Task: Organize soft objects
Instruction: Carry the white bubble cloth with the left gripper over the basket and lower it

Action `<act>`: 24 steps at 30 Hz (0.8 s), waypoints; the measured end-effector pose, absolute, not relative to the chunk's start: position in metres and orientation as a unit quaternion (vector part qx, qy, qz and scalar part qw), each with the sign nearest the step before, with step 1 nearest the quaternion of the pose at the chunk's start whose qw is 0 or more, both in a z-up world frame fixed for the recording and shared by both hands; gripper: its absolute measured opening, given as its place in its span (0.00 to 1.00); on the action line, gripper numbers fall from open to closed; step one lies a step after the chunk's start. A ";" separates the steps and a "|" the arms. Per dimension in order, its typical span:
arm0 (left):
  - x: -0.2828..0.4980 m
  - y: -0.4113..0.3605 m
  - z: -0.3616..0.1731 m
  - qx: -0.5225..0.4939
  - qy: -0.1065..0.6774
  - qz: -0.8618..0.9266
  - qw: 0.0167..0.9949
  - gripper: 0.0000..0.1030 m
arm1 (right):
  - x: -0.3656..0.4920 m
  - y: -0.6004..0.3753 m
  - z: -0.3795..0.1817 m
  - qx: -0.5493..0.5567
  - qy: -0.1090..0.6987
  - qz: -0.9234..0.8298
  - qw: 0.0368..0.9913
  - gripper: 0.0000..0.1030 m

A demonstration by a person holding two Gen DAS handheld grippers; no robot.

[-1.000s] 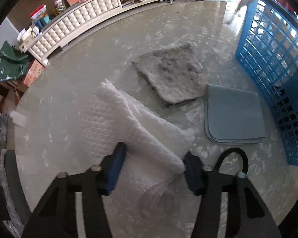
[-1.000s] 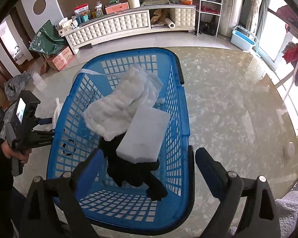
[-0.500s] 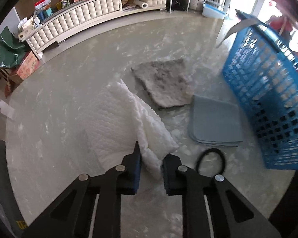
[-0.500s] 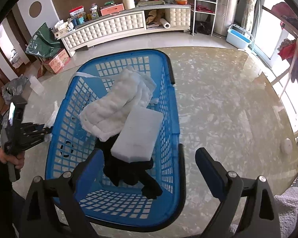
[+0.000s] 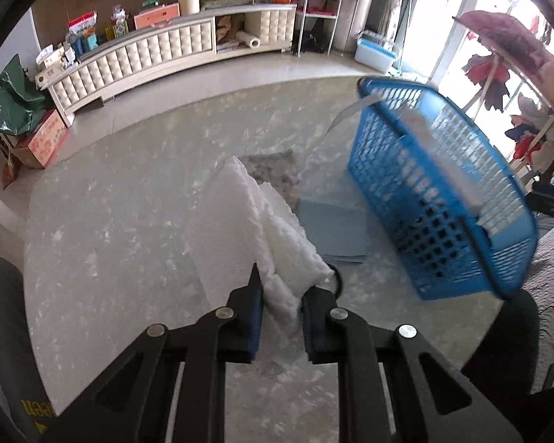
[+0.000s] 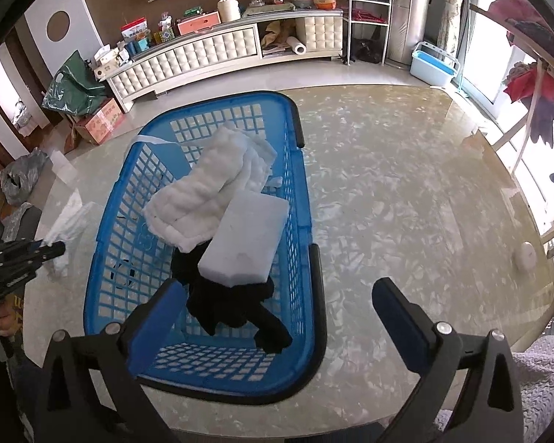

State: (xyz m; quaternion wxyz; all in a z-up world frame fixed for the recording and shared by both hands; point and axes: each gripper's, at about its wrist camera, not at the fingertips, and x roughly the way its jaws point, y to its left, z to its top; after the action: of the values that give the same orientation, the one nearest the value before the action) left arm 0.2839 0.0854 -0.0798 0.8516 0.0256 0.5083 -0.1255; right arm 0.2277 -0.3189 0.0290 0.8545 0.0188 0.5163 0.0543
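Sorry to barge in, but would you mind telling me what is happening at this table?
A person with a gripper in each hand is sorting soft items into the blue plastic basket. The left gripper is shut on a white quilted pad, lifted off the marble table. The right gripper hovers open over the basket, which holds another white quilted cloth, a white foam block and a black garment.

1. In the left wrist view, the white quilted pad (image 5: 262,229) covers part of the grey fuzzy mat (image 5: 273,170) and the near corner of the folded blue cloth (image 5: 332,229).
2. The black loop (image 5: 337,281) shows only as an arc beside the pad.
3. The blue basket (image 5: 435,199) is motion-blurred, its contents unreadable.
4. In the right wrist view, a white foam block (image 6: 245,240) hides part of the black fabric (image 6: 236,302).
5. The left hand-held gripper (image 6: 51,249) is cut off by the picture's edge.
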 end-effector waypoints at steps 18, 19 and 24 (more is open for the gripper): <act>0.233 0.048 0.015 0.042 0.440 -0.165 0.881 0.15 | 0.204 -0.329 0.041 0.023 0.497 0.058 0.866 1.00; 0.232 0.044 0.018 0.043 0.438 -0.171 0.882 0.15 | 0.204 -0.330 0.041 0.024 0.496 0.059 0.866 1.00; 0.233 0.019 0.026 0.055 0.431 -0.186 0.881 0.15 | 0.199 -0.338 0.037 0.032 0.493 0.061 0.867 1.00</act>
State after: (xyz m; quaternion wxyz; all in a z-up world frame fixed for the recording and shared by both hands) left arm 0.2327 0.0187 0.0265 0.8812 0.0553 0.4308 -0.1865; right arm 0.1992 -0.3382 0.0374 0.8672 0.0324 0.4932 0.0606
